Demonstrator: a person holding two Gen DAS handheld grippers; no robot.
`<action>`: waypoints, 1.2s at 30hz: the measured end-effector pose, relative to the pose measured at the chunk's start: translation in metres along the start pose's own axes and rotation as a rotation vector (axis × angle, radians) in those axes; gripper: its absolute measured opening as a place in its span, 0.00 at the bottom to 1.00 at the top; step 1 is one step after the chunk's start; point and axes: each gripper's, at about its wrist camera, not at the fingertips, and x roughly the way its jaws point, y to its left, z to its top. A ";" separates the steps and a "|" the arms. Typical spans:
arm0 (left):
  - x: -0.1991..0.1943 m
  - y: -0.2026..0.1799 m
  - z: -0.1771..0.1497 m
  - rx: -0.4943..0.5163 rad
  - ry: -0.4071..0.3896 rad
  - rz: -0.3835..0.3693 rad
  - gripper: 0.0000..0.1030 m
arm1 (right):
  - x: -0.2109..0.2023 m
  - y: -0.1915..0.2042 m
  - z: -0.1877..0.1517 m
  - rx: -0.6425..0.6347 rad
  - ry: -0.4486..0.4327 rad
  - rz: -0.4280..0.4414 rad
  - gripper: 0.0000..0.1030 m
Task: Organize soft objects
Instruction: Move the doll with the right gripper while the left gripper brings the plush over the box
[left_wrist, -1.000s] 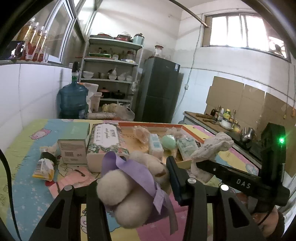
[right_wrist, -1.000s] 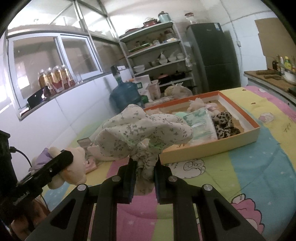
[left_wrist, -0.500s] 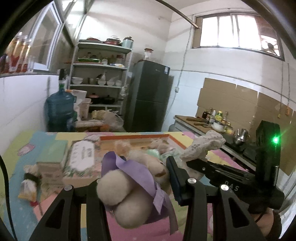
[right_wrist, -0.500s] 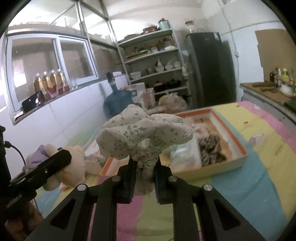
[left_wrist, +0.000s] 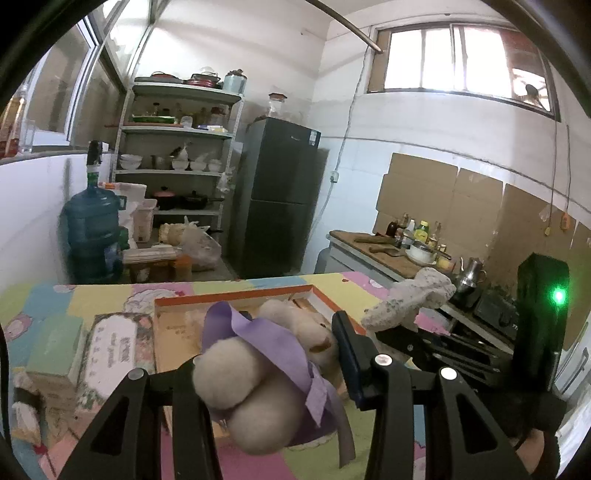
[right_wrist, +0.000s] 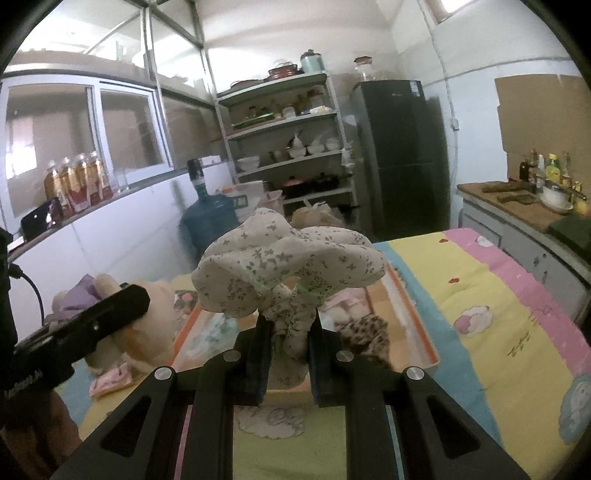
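Note:
My left gripper (left_wrist: 266, 373) is shut on a beige plush toy (left_wrist: 240, 384) with a purple ribbon (left_wrist: 266, 339), held above the table in front of the orange-rimmed tray (left_wrist: 236, 297). My right gripper (right_wrist: 288, 343) is shut on a bunched white floral cloth (right_wrist: 288, 262), held above the tray's near end (right_wrist: 413, 317). The cloth also shows at the right of the left wrist view (left_wrist: 410, 302), and the plush at the left of the right wrist view (right_wrist: 147, 325). A leopard-print soft item (right_wrist: 369, 332) lies in the tray.
A tissue box (left_wrist: 114, 350) and a green box (left_wrist: 51, 343) lie left of the tray. A pink item (right_wrist: 110, 382) lies on the colourful mat (right_wrist: 498, 295). A water jug (left_wrist: 92, 236), shelves (left_wrist: 177, 155) and a fridge (left_wrist: 280, 199) stand behind the table.
Both grippers have lifted and moved toward the tray, each still holding its soft item. The tray now sits lower and closer in both views.

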 end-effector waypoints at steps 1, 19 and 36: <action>0.004 0.000 0.003 -0.003 0.001 -0.002 0.44 | 0.000 -0.001 0.001 -0.001 0.000 -0.002 0.17; 0.049 -0.007 0.042 -0.004 0.043 0.015 0.44 | 0.026 -0.032 0.026 0.011 0.043 -0.005 0.17; 0.107 0.006 0.050 -0.074 0.168 0.021 0.44 | 0.063 -0.052 0.041 -0.023 0.121 -0.018 0.17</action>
